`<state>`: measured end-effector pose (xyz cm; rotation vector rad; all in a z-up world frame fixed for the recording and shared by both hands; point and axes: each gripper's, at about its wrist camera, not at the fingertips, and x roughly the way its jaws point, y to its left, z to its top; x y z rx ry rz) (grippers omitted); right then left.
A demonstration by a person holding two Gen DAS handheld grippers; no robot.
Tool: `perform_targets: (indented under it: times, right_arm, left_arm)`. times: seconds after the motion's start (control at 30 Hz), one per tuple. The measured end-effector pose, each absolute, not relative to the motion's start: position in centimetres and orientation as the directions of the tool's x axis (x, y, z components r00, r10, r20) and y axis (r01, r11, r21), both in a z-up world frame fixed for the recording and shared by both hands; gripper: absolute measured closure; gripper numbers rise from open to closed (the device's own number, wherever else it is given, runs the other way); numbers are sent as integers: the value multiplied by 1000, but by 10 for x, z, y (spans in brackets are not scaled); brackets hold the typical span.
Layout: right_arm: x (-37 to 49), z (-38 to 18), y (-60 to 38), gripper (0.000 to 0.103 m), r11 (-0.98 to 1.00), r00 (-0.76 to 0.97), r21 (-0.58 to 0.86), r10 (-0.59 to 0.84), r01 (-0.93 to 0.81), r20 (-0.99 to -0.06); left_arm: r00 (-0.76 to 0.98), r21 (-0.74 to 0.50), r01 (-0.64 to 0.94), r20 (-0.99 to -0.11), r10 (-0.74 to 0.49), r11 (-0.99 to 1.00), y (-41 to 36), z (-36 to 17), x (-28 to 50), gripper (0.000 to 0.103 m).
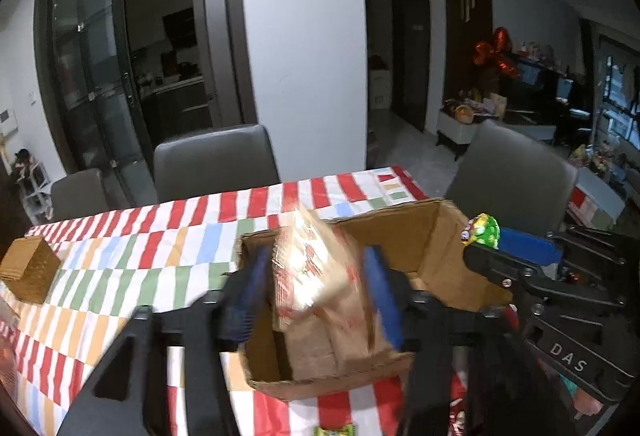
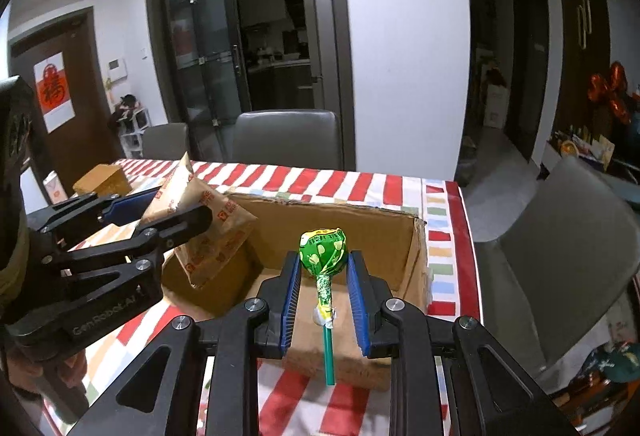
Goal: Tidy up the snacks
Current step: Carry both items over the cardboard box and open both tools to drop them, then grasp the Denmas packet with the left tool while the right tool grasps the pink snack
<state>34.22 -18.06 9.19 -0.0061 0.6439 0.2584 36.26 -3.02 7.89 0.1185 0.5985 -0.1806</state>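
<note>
- Landmark: open cardboard box (image 2: 336, 220) sat on the counter (image 2: 360, 188), which was covered with a red, white and pastel striped cloth.
- Left hand-held gripper (image 1: 320, 300) was clamped on a tan snack packet (image 1: 316, 276) with red print, blue pads pressing both sides of it.
- That packet hung tilted over the box's left end, lower part inside the walls; the left wrist view was motion-blurred, so print detail was unreadable.
- Right hand-held gripper (image 2: 324, 300) sat over the box's near wall with a green lollipop (image 2: 323, 248) between its blue pads.
- Lollipop stood upright, wrapped head at the pad tips, green stick (image 2: 328, 352) running down between the fingers. The pads appeared to touch the head only, with a gap beside the stick; grasp looked light.
- From the left wrist view, the lollipop head (image 1: 482, 230) showed at the box's right rim.
- Small brown woven box (image 1: 28, 272) lay on the counter well left of the cardboard box.
- Grey chair (image 2: 286, 136) stood behind the counter, beyond the cardboard box; another grey chair (image 2: 568, 236) to its right.
</note>
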Motion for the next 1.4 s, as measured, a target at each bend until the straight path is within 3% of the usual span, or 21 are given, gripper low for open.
perform_targets:
  times: [0.1,0.3,0.9,1.13,1.4]
  right_arm:
    - [343,90,-182,54,976,774,70,208,-208,-598]
    - [318,90,-178,54,976,788,30,192,-215,-584]
    - [212,86,-160,51,947,798,48,293,-316,-526]
    - [181,67,-153,51,936,778,39,314,-350,-544]
    - [159,42,-145,51,916,728,47,346,-398,-591]
  left_arm:
    - [814,52,188,-567,-126,981,-23,78,355,36]
    - [832,90,168,-547,-93,982,-15,78,321,28]
    - [852,104,199,-510,-120,974,4,75,191,21]
    - [836,99,197,-536,-115,975,7,55,154,20]
    - [765,35,221,-626,-151,975,7,22,136,20]
